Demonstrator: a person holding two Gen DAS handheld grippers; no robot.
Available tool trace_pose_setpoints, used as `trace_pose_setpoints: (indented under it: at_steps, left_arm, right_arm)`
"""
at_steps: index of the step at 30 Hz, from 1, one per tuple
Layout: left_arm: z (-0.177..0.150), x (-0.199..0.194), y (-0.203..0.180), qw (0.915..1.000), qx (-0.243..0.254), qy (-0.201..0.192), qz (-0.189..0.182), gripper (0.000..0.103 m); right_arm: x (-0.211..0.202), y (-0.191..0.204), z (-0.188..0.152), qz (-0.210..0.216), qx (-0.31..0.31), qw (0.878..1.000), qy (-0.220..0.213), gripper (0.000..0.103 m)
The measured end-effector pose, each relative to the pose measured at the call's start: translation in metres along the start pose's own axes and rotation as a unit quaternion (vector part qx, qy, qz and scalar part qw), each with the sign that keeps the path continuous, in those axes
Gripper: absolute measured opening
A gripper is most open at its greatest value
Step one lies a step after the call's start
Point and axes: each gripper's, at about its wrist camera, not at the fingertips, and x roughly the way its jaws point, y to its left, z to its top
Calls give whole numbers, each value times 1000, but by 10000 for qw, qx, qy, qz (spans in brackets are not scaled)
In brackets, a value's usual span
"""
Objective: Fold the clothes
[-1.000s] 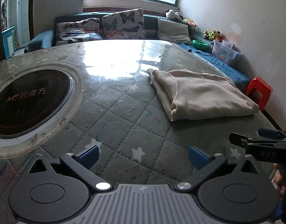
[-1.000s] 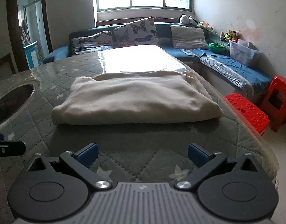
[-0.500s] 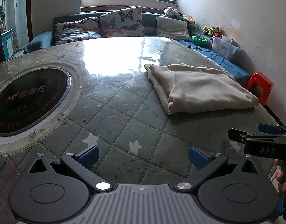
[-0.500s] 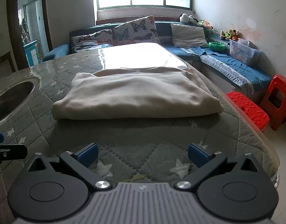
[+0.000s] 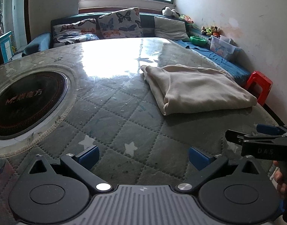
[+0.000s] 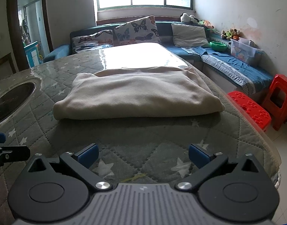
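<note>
Counter [image 5: 124,112]: biggest item, fills both frames. Quilted grey-green cover with diamond stitching and pale star prints, under a clear glossy sheet that throws strong window glare in the upper centre.

Round inset cooktop [image 5: 25,103]: dark glass disc with orange lettering, pale ring around it, left of the left wrist frame; only its edge shows at the left edge of the right wrist frame.

Sofa [image 6: 227,65]: L-shaped, blue cover, runs along the back and right walls. Butterfly-print cushions [image 6: 137,30] upper centre, one plain grey cushion beside them.

Beige garment [image 6: 137,97]: soft fleecy knit, folded into a thick rough rectangle, rounded fold edge facing the cameras. Lies flat on the counter, centre of the right wrist frame, centre right in the left wrist frame [image 5: 197,90]. Not touched by either tool.

Red plastic stools [image 6: 278,99]: right of frame, on the floor beside the counter; one has a perforated top.

Left hand-held gripper [image 5: 143,156]: jaws spread wide, blue pads well apart, nothing between them, low over bare quilting.

Right hand-held gripper [image 6: 143,154]: same, jaws wide apart and empty, short of the garment's near edge. It also shows side-on at the lower right of the left wrist frame.
</note>
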Motion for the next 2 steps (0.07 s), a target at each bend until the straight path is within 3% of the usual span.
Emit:
trace_pose_setpoints:
  at_steps: [2]
  left_arm:
    - [1, 0, -1, 10000, 46, 7, 16, 103]
  right_arm:
    - [1, 0, 0, -23, 6, 10000, 6, 103]
